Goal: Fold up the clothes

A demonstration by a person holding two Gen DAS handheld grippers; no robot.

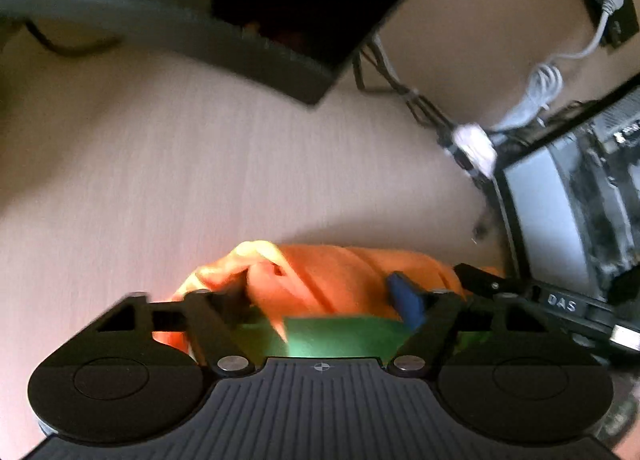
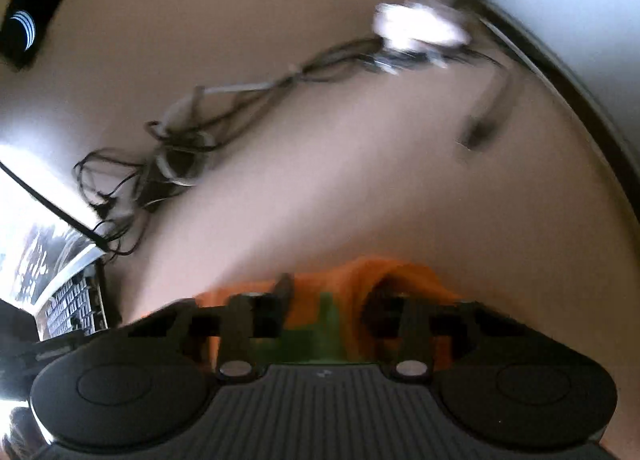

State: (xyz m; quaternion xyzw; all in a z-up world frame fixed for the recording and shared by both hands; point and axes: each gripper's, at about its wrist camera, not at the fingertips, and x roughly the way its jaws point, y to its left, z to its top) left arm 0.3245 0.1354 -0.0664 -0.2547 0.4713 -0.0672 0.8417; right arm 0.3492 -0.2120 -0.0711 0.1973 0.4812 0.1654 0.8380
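One orange cloth (image 1: 320, 280) was seen bunched between two grippers: the left gripper (image 1: 324, 296) spread wide, the right gripper's (image 2: 332, 300) grip undeterminable through blur.

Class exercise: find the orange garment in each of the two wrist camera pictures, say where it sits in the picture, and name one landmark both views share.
Left wrist view: the orange garment lies low in the centre, between the left gripper fingers.
Right wrist view: the orange garment lies low in the centre, bunched between the right gripper fingers.
Shared landmark: the tangle of cables on the pale table.
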